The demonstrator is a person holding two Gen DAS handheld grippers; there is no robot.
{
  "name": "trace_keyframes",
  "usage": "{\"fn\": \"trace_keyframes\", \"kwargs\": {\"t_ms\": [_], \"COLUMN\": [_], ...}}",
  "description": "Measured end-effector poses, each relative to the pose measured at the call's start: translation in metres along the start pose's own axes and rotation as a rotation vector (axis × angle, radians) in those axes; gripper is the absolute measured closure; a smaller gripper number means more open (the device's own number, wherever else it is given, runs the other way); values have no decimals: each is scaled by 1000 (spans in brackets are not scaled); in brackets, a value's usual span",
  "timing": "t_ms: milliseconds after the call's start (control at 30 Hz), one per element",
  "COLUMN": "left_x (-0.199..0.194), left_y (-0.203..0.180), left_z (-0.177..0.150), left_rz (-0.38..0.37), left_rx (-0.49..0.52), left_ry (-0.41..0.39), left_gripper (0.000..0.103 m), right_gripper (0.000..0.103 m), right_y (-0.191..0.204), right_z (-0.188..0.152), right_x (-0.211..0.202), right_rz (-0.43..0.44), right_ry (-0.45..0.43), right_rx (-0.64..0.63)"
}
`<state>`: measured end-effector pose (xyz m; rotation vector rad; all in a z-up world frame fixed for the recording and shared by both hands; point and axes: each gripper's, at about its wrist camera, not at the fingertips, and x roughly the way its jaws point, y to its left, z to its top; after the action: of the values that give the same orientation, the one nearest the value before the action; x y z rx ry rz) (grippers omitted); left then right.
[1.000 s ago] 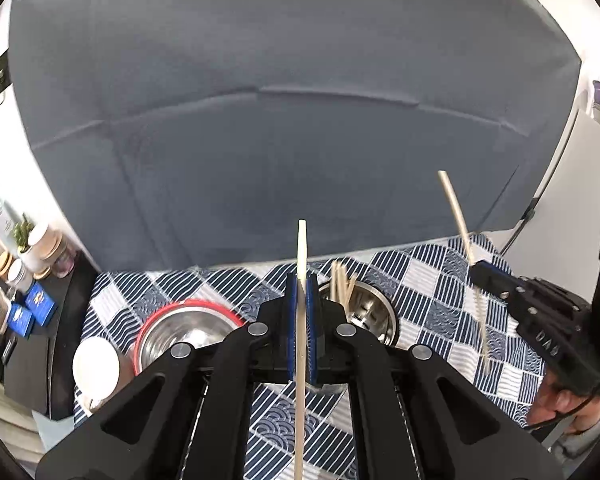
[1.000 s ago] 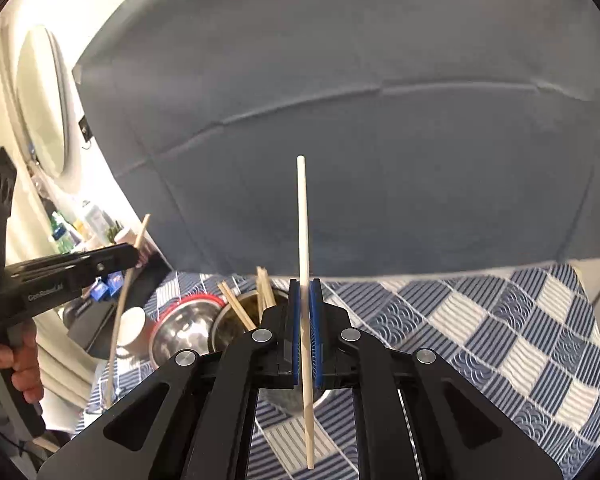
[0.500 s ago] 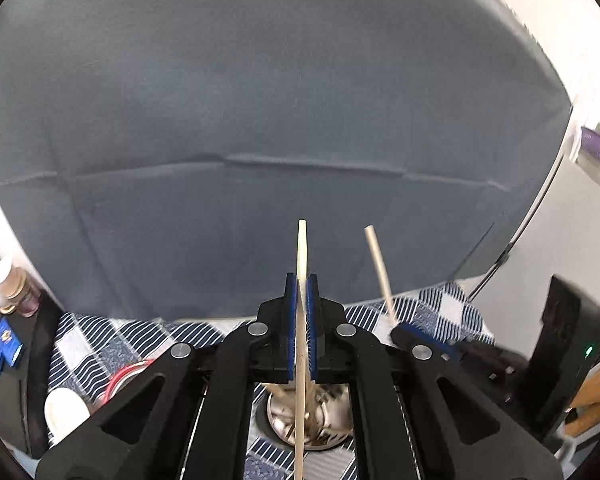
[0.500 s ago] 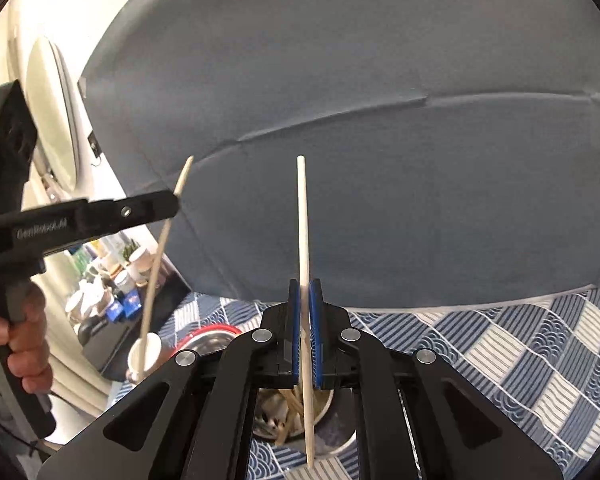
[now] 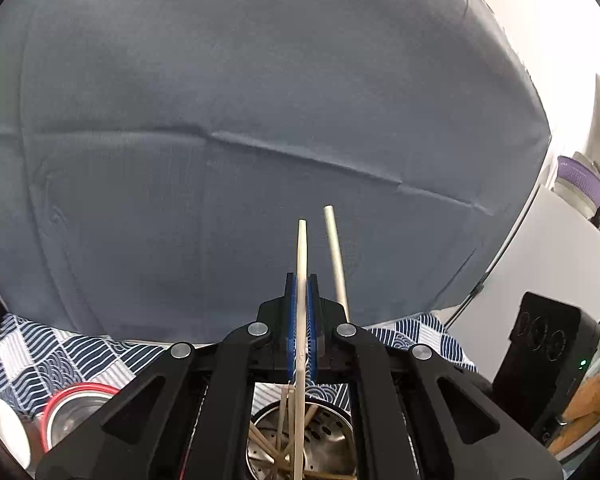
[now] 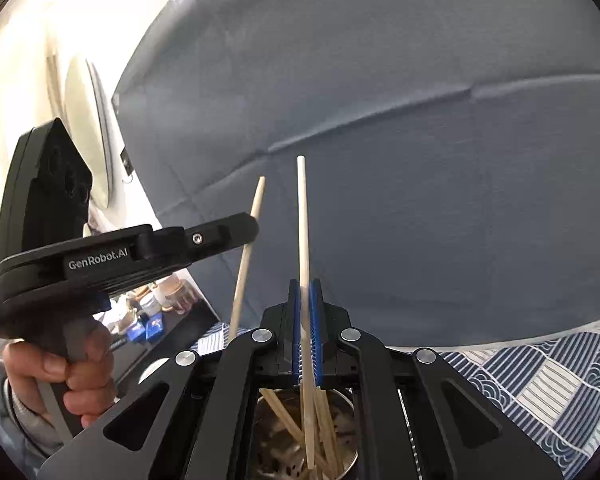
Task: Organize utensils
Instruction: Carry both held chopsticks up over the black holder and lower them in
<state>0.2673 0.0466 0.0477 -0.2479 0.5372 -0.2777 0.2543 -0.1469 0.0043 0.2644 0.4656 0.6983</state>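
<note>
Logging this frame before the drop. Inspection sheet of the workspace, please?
Surface: blue-and-white patterned tablecloth.
Job's things: perforated steel utensil holder with several chopsticks inside; one chopstick in the left gripper, another chopstick in the right gripper, both upright over the holder.
Clutter: red-rimmed steel bowl, white cup.
Grippers: both shut on their chopsticks.
Cables: thin dark cable by the backdrop's right edge.
Surroundings: grey fabric backdrop; shelf of small jars.

big grey-blue backdrop cloth (image 5: 228, 128) behind, blue checkered tablecloth (image 6: 540, 384), red-rimmed bowl (image 5: 76, 404) and white cup (image 5: 4, 428) at its left edge.
</note>
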Motion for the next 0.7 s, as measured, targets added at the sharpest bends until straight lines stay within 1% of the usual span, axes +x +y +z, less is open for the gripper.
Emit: {"fn": "trace_keyframes", "kwargs": {"t_ms": [67, 233, 367, 467, 600, 700], "left_x": [4, 1, -4, -11, -16, -20], "left_y": [4, 10, 13, 16, 13, 14], "left_z": [-4, -16, -29, -45, -62, -72], "left_rz": [-15, -23, -38, -62, -47, -52], "left_rx": [-10, 4, 8, -15, 14, 4], "left_ry": [-11, -66, -99, -129, -138, -129], "left_gripper": [98, 98, 98, 98, 98, 98], "right_gripper": [98, 98, 98, 98, 98, 98], "right_y": [-3, -12, -19, -14, -11, -4], "right_z": [-5, -19, -29, -38, -42, -46], "right_x": [5, 9, 13, 12, 3, -7], "right_rz": [15, 40, 49, 47, 40, 10], "right_ry": [-1, -20, -13, 0, -12, -14], "right_rx": [1, 21, 40, 19, 9, -50]}}
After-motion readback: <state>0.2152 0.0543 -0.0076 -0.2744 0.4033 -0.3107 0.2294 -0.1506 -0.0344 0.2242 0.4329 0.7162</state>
